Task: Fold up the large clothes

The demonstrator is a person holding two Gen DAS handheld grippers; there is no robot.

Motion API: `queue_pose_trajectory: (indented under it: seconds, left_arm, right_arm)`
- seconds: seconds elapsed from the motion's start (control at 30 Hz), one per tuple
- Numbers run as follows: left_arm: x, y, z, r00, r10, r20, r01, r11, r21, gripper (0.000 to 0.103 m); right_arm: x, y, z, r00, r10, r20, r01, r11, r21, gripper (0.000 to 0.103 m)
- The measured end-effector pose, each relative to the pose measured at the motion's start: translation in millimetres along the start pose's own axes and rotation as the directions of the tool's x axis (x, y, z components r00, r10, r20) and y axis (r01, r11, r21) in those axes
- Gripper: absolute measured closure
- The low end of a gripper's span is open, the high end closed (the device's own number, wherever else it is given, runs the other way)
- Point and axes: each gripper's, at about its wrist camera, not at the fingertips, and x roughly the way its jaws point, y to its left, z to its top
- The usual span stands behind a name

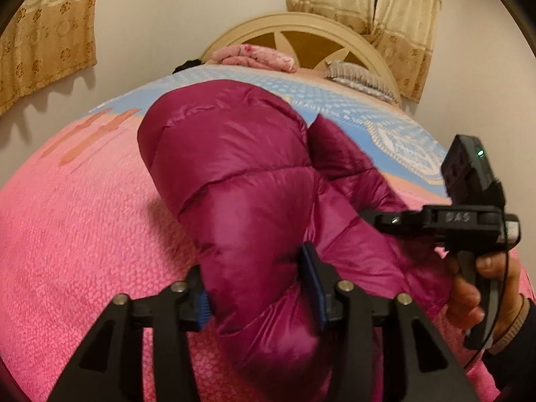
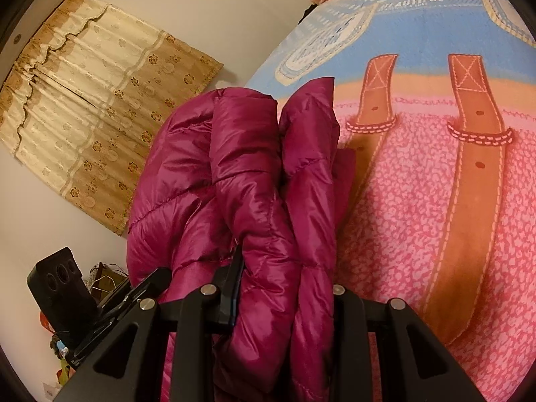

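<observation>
Left wrist view: my left claw point(image 1: 259, 281) straddles a puffy fold of the magenta down jacket point(image 1: 234, 174); the right pad sits clear of the fabric and the left only brushes it, so I read this claw as released, with the jacket between its jaws, not pinched; the jacket lies bunched on the pink bed cover point(image 1: 67, 234), its far end toward the headboard point(image 1: 301, 26); my right hand point(image 1: 475, 288) works the other tool just beside the jacket's right edge.

Right wrist view: my right claw point(image 2: 284, 288) is clenched on a thick bundle of the same jacket point(image 2: 234, 167), fabric bulging over the jaws; the bundle hangs near the bed's left edge.

Judgement for this step: keep the right grip firm as anchor; re-seat the left claw on a seam, not slippery shell; lay the fold flat on the bed, pressing air out, before letting go.
</observation>
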Motion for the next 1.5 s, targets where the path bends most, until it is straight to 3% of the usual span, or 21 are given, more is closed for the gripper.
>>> queue_pose_trajectory:
  seconds: [0.13,0.27,0.33,0.43,0.93,1.07,1.2,1.33,1.5]
  left_arm:
    - [9,7,-11,1.0,0.016,-0.022,-0.017,1.0,-0.024,0.041]
    - [8,12,-18,0.999,0.039,-0.024,-0.04,0.998,-0.039,0.027]
    - [4,12,-19,0.998,0.058,-0.025,-0.059,0.997,-0.044,0.021]
    - [1,10,-21,0.998,0.055,-0.026,-0.056,0.998,-0.036,0.019]
    - [1,12,-26,0.996,0.076,-0.044,-0.078,0.996,-0.047,0.016]
    - [-19,1,-19,0.99,0.14,-0.013,-0.14,0.99,-0.008,0.014]
    - [-47,-7,-11,0.984,0.166,0.071,-0.167,0.986,0.012,0.003]
    - [-74,-15,0,0.972,0.177,0.153,-0.181,0.983,0.009,0.002]
    - [-110,-23,12,0.949,0.18,0.258,-0.188,0.982,0.008,0.0]
  right_arm:
    - [5,1,2,1.0,-0.015,-0.009,0.015,1.0,0.011,0.071]
    - [8,1,1,0.999,-0.038,-0.009,0.038,0.999,0.016,0.069]
    - [8,2,1,0.998,-0.055,-0.004,0.055,0.998,0.017,0.061]
    - [6,4,2,0.997,-0.072,0.006,0.072,0.997,0.023,0.053]
    - [7,2,-9,0.991,-0.135,0.009,0.135,0.991,0.002,0.046]
    - [-9,16,-13,0.974,-0.218,0.057,0.22,0.975,-0.038,0.042]
    - [-40,37,-17,0.946,-0.288,0.15,0.3,0.952,-0.066,0.041]
    - [-76,66,-26,0.923,-0.292,0.251,0.322,0.943,-0.087,0.037]
    - [-112,105,-49,0.878,-0.291,0.38,0.365,0.921,-0.139,0.029]
